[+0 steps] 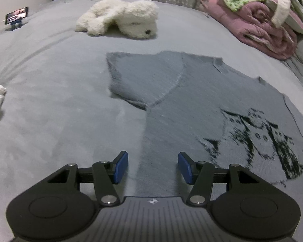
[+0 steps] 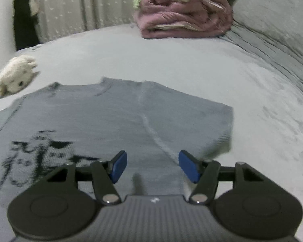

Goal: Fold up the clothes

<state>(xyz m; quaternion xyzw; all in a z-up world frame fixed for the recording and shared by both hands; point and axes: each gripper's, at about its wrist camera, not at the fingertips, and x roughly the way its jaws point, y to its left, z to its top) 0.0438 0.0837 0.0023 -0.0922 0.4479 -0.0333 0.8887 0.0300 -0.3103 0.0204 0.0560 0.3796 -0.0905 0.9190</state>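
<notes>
Grey T-shirt (image 1: 171, 92) lies flat on the bed (image 1: 50, 100), sleeves spread; its black print (image 1: 258, 141) is blurred and unreadable, its hem hidden beneath both tools; left tongs (image 1: 153, 167) and right tongs (image 2: 153, 166) stand apart above the fabric, gripping nothing.

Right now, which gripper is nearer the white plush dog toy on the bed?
Left. The left gripper hovers over the shirt's left edge, the white plush dog toy ahead; the right gripper is by the far sleeve.
</notes>
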